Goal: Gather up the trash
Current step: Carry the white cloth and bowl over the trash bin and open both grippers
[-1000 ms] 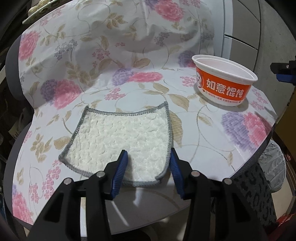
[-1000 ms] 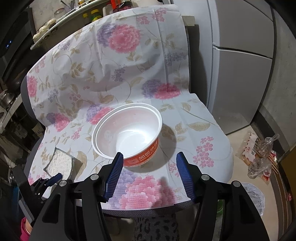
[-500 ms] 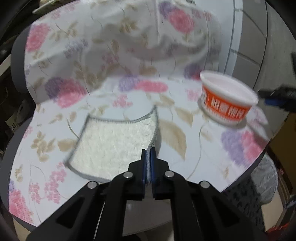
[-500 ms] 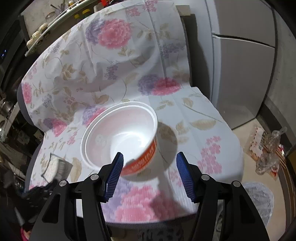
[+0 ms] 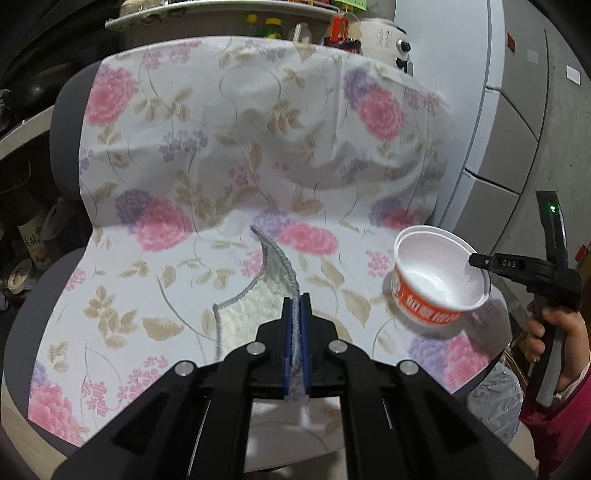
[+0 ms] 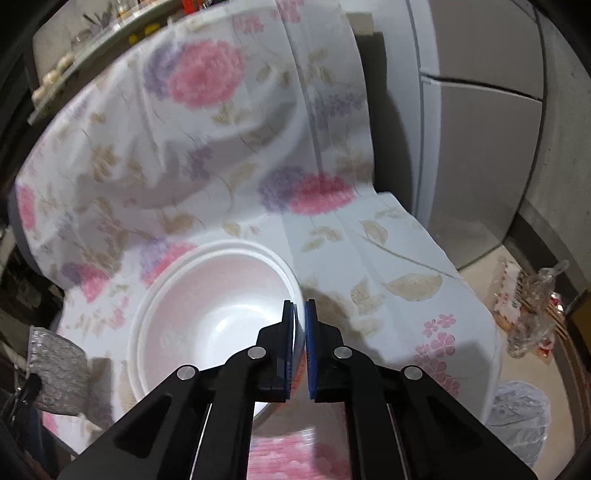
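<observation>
My left gripper is shut on the edge of a white cloth with grey trim and lifts it off the floral-covered chair seat; the cloth hangs folded. An orange-and-white paper bowl is tilted at the seat's right. My right gripper is shut on the bowl's rim, one finger inside the bowl and one outside. The right gripper also shows in the left wrist view at the bowl's rim. The cloth shows at the far left of the right wrist view.
A floral sheet covers the chair back. A grey fridge stands to the right. A clear plastic bag sits on the floor beside the chair, with wrappers and bags farther right. A shelf with bottles is behind.
The left gripper closed on the cloth and raised it, folding it up. The right gripper closed on the bowl's rim and tilted the bowl.
</observation>
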### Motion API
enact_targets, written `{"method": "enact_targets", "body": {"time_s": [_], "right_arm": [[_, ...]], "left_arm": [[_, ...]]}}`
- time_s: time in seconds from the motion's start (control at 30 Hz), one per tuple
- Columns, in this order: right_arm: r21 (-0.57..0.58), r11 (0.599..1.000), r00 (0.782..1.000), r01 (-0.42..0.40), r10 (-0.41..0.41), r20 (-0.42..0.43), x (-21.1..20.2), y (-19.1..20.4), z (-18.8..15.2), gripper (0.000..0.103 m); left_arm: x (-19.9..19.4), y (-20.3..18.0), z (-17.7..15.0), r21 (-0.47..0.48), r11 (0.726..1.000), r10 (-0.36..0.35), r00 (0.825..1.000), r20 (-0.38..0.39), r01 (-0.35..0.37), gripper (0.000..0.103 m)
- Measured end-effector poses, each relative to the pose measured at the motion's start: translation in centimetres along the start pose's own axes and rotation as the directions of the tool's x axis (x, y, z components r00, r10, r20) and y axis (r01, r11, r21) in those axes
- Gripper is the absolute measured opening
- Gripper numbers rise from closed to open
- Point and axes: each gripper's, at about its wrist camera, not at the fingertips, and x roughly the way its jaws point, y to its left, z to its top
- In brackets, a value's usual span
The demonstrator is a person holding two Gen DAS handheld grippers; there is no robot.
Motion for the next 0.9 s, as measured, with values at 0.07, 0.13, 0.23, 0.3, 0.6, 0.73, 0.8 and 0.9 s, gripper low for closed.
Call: {"method": "enact_targets", "body": {"time_s": [0.07, 0.13, 0.23, 0.3, 0.6, 0.73, 0.8, 0.9], "right_arm": [[-0.008, 1.000, 0.999, -0.025, 0.025, 0.022, -1.1, 0.4, 0.0, 0.005], [-0.028, 0.998, 0.998, -0.050, 0.051, 0.040, -2.7, 1.0, 0.0, 0.005], [-0.050, 0.995, 0.994, -0.085, 0.088, 0.061, -5.1, 1.5, -0.2, 0.005], [-0.060, 0.994, 0.993, -0.089, 0.093, 0.077, -6.6, 1.5, -0.5, 0.005], [-0.009, 0.999, 0.987, -0.044, 0.045, 0.157, -13.5, -3.1, -2.7, 0.005], [0.026, 1.000, 0.985, 0.017, -0.021, 0.171, -15.7, -6.1, -4.1, 0.005], [0.042, 0.997, 0.982, 0.058, -0.065, 0.178, -16.8, -7.6, -4.8, 0.005], [0.072, 0.989, 0.975, 0.127, -0.138, 0.176, -18.2, -10.3, -6.2, 0.005]], "left_arm": [[-0.7, -0.4, 0.3, -0.004, 1.000, -0.017, 1.000, 0.017, 0.017, 0.002], [-1.6, -0.8, 0.6, -0.011, 0.999, -0.044, 0.998, 0.035, 0.045, 0.002], [-3.0, -1.7, 0.9, -0.014, 0.995, -0.096, 0.993, 0.066, 0.097, 0.002], [-3.9, -2.6, 1.1, -0.014, 0.991, -0.134, 0.987, 0.087, 0.136, 0.002], [-5.8, -9.2, 0.7, 0.041, 0.957, -0.289, 0.948, 0.131, 0.286, 0.002], [-5.7, -13.2, -0.2, 0.076, 0.931, -0.365, 0.922, 0.130, 0.358, 0.002], [-5.4, -15.6, -0.8, 0.101, 0.914, -0.404, 0.907, 0.122, 0.393, 0.002], [-4.8, -18.5, -1.9, 0.120, 0.890, -0.450, 0.888, 0.094, 0.439, 0.002]]}}
